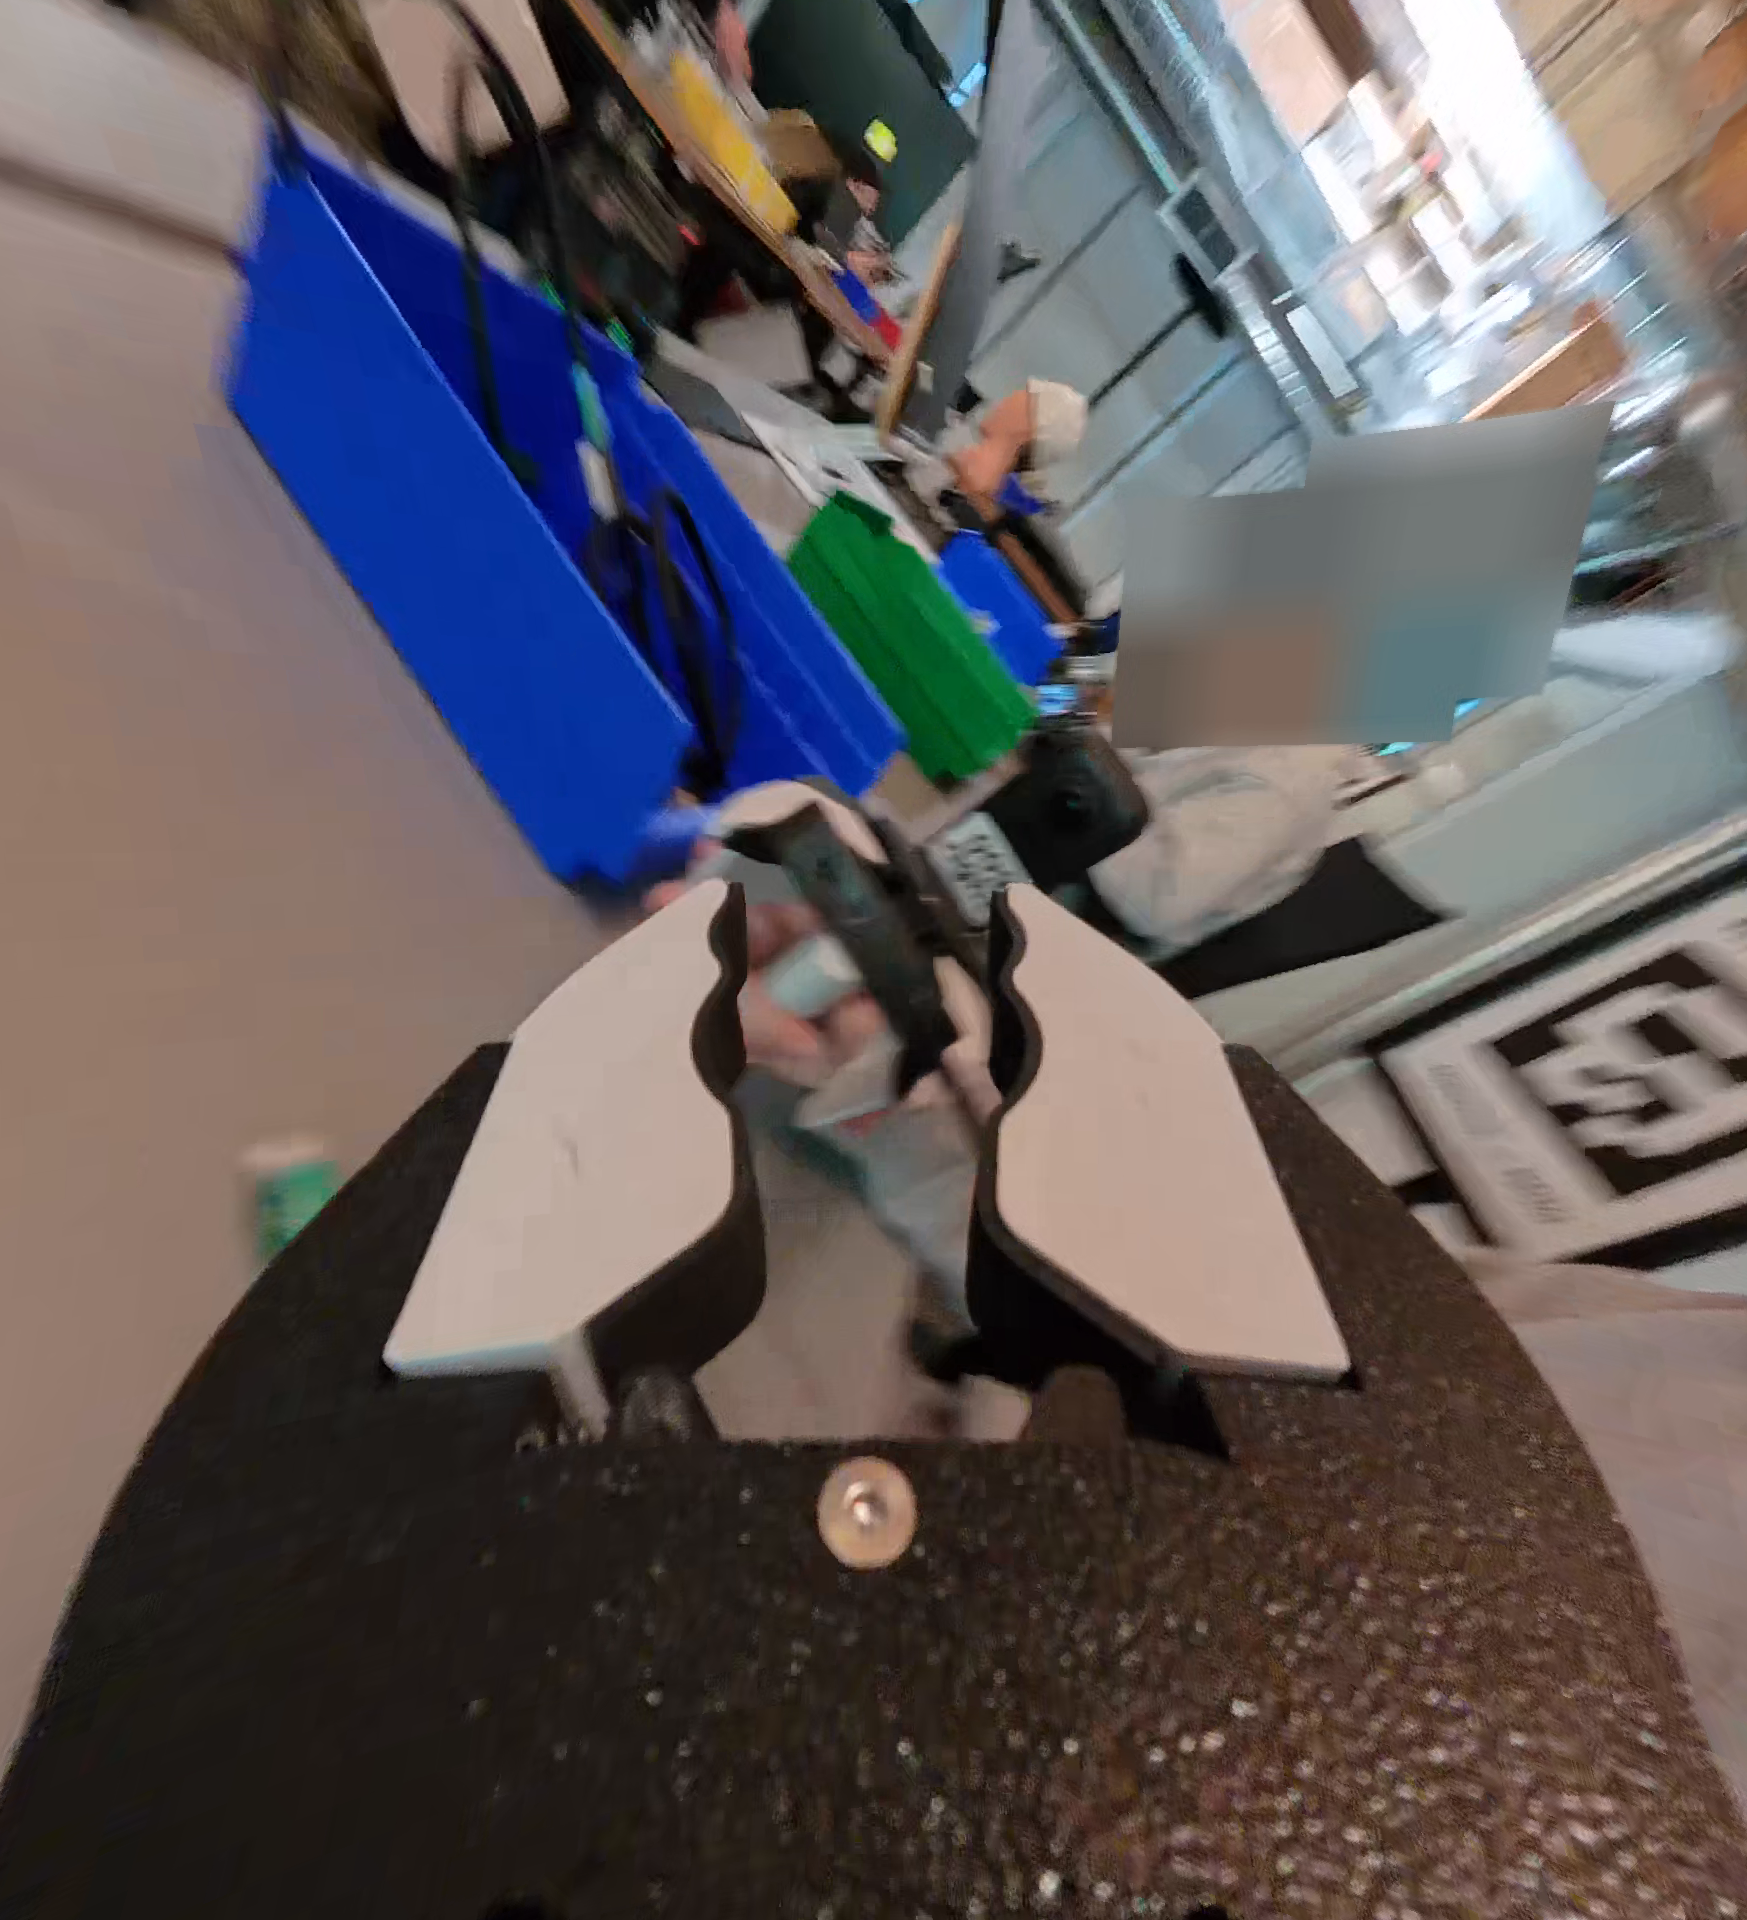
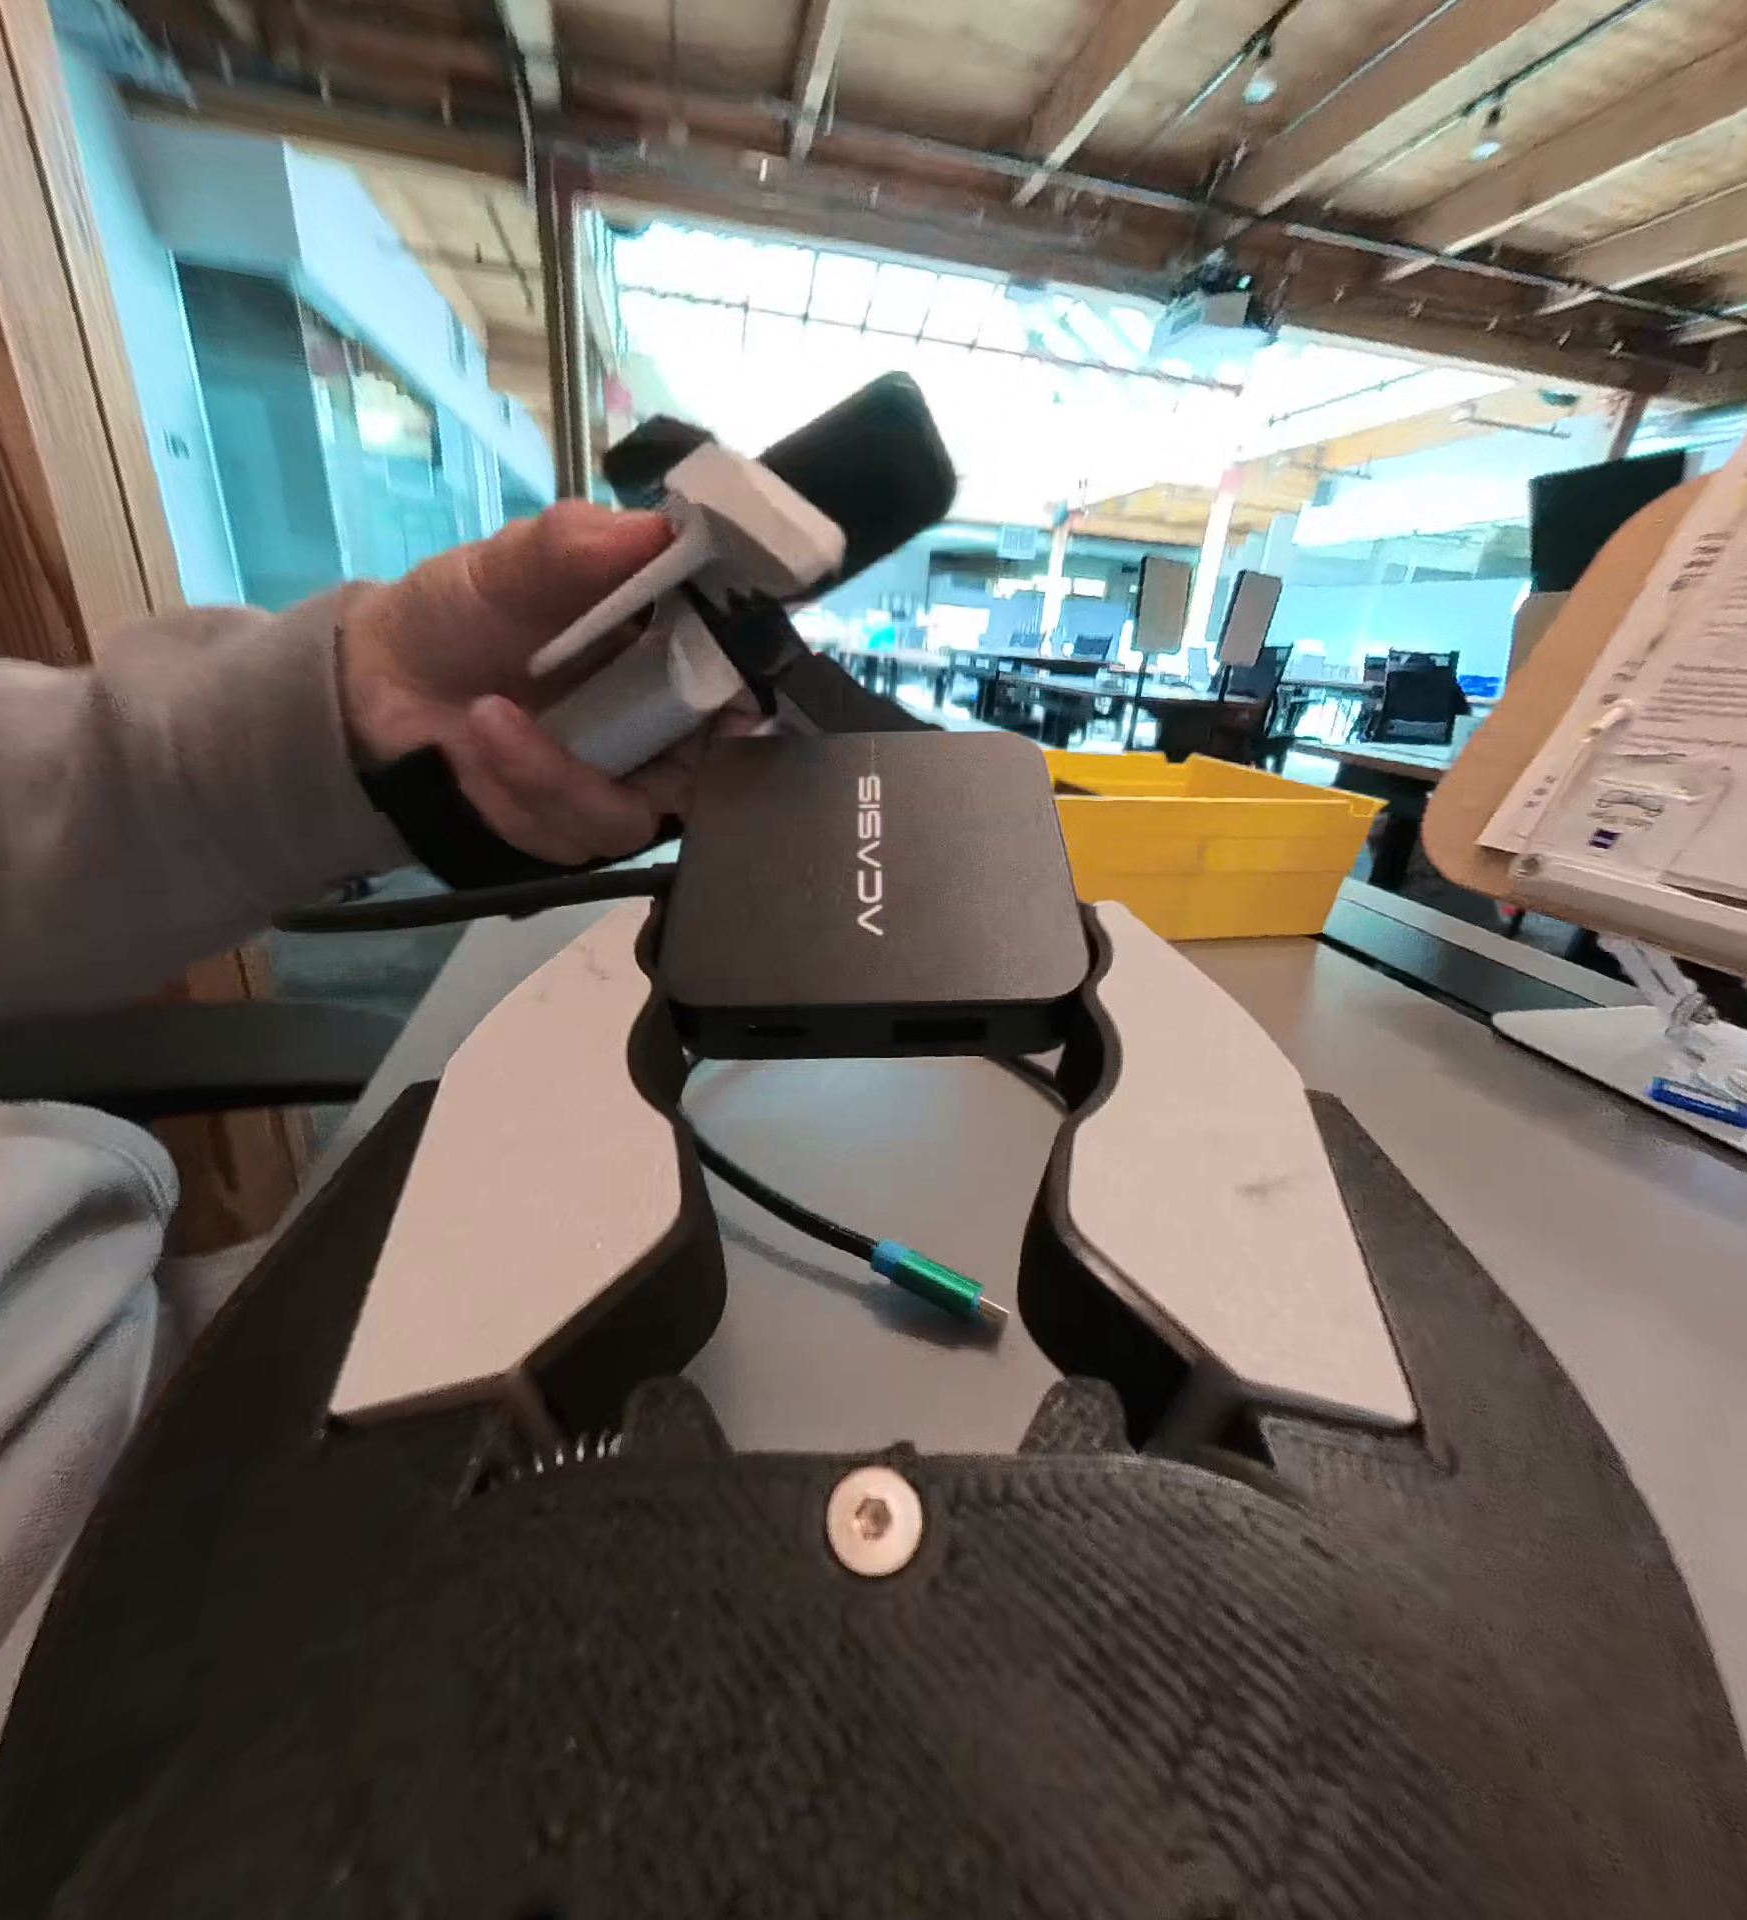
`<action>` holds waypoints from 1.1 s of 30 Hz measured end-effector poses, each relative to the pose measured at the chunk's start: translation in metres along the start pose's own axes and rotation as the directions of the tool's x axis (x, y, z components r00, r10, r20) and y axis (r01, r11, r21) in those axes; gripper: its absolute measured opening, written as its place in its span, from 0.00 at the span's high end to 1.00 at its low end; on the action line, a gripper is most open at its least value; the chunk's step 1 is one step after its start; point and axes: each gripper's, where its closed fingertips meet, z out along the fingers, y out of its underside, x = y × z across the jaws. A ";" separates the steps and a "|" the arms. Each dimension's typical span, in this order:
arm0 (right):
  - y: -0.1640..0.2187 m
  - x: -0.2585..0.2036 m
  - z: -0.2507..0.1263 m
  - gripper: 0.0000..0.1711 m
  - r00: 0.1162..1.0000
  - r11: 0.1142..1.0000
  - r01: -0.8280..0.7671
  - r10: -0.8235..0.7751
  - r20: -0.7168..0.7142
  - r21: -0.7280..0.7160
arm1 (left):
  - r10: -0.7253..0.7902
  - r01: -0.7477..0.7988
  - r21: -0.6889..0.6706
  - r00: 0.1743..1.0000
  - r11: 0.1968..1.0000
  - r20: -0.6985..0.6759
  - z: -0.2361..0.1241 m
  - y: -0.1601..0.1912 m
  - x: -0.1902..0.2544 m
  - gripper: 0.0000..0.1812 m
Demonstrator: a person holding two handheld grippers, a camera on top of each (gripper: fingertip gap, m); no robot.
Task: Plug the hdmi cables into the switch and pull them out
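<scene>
My right gripper (image 2: 874,935) is shut on the black switch (image 2: 869,862), clamping its two sides and holding it above the grey table (image 2: 1471,1195). The near edge of the switch shows two empty ports. Its thin cable with a green and blue plug (image 2: 936,1288) lies on the table under the jaws. A thicker black cable (image 2: 484,906) runs off left from the back of the switch. My left gripper (image 2: 723,582), held by a hand, is at the far side of the switch. In the blurred left wrist view the left gripper (image 1: 864,925) has its jaws apart, with a dark thing (image 1: 848,914) just beyond them.
A yellow bin (image 2: 1201,831) stands behind the switch. A clipboard with papers (image 2: 1679,675) stands at the right. In the left wrist view there are a blue bin with cables (image 1: 453,540), a green bin (image 1: 910,644) and a black-and-white marker board (image 1: 1627,1060).
</scene>
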 end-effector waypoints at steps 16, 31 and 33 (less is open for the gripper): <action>-0.024 0.012 -0.032 0.58 0.997 0.984 -0.070 0.072 -0.004 0.166 | 0.987 -0.567 -0.824 -0.123 0.013 0.100 -0.045 -0.005 -0.218 0.72; -0.017 0.014 -0.030 0.58 0.997 0.989 -0.070 0.072 -0.014 0.133 | 0.990 -0.566 -0.815 0.011 0.124 0.143 -0.031 -0.009 -0.240 0.92; -0.016 0.014 -0.029 0.58 0.997 0.989 -0.072 0.074 -0.013 0.129 | 0.987 -0.571 -0.807 0.038 0.148 0.154 -0.031 -0.008 -0.240 0.93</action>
